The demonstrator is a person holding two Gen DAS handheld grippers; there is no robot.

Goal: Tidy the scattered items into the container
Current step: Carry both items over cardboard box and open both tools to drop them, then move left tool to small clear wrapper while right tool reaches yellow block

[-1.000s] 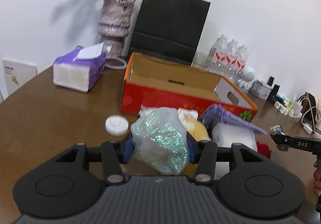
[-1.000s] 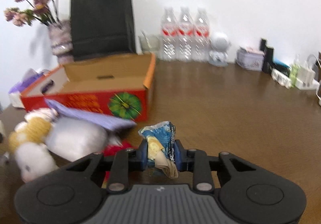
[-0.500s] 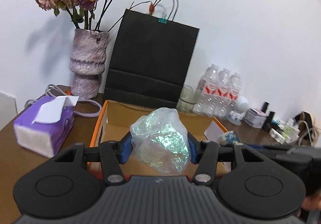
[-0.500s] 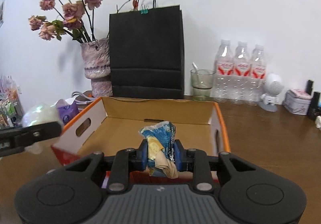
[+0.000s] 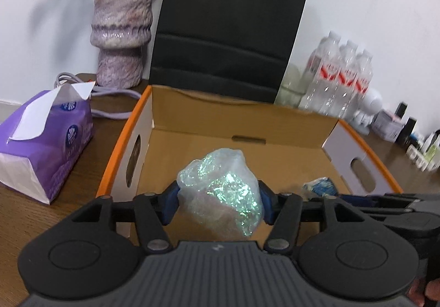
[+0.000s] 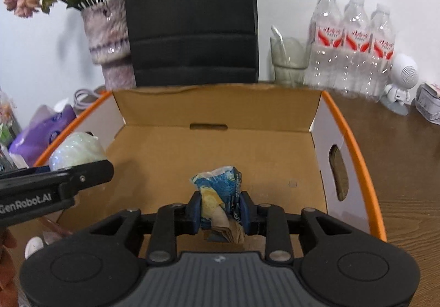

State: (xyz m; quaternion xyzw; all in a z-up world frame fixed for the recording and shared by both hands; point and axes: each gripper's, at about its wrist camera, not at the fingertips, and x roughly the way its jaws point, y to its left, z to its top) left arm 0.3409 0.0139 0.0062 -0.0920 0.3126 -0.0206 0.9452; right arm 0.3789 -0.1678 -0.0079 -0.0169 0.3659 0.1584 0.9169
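**Inspector A:** Position of the container?

**Inspector B:** The cardboard box (image 6: 316, 111), orange-rimmed with a bare brown floor, sits open on the wooden desk (image 6: 407, 158). Its long axis runs left to right in both views. A black paper bag (image 6: 192, 15) stands behind it and a purple tissue pack (image 5: 44, 142) lies to its left.

**Inspector A:** Left gripper?

**Inspector B:** The left gripper (image 5: 218, 201) is over the box's left part. Its jaws are opening, with an iridescent crumpled plastic bag (image 5: 222, 191) between them; the blue pads still touch its sides. The bag's long axis runs slightly off vertical, its narrower end uppermost.

**Inspector A:** Right gripper?

**Inspector B:** The right gripper (image 6: 221, 210) is over the box's near middle. Its jaws are opening around a crumpled blue snack wrapper (image 6: 220, 191), and the pads still meet it. The wrapper stands roughly upright, blue end up, tan end hanging below the pads.
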